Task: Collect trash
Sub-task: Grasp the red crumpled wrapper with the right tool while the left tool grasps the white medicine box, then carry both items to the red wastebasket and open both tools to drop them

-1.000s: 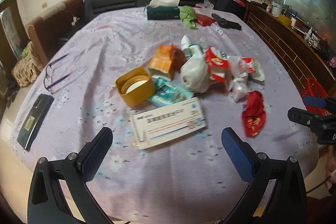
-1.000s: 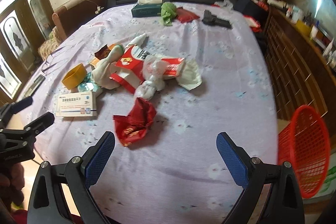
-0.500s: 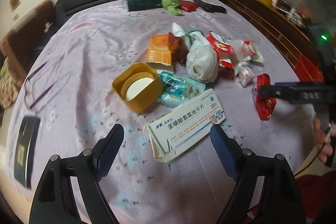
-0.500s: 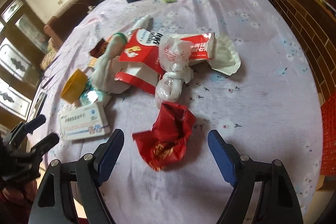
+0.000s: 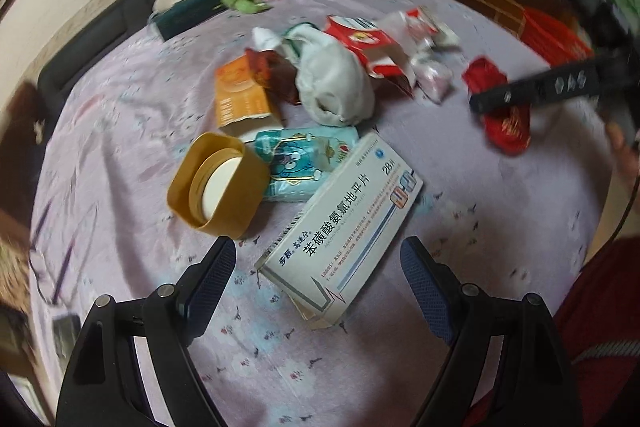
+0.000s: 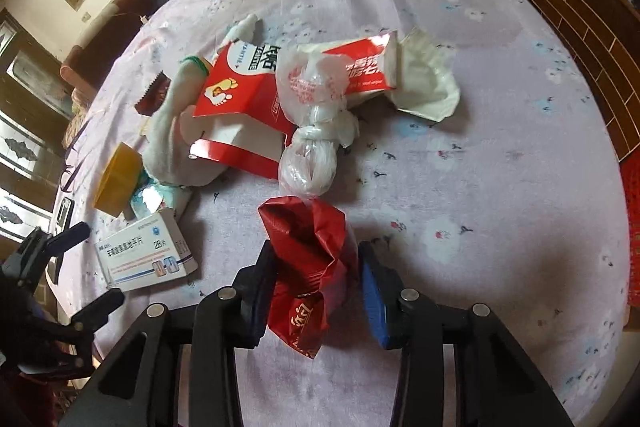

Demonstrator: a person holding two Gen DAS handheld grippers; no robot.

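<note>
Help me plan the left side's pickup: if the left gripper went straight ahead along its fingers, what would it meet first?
Most likely the white medicine box, lying flat on the tablecloth between the open fingers of the left gripper. Depth is hard to judge, so it could pass just above the box.

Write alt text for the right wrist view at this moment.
The right tongs straddle a crumpled red wrapper on a lilac floral tablecloth, jaws close around it. Beyond lie a knotted plastic bag, a red carton and a white medicine box.
</note>
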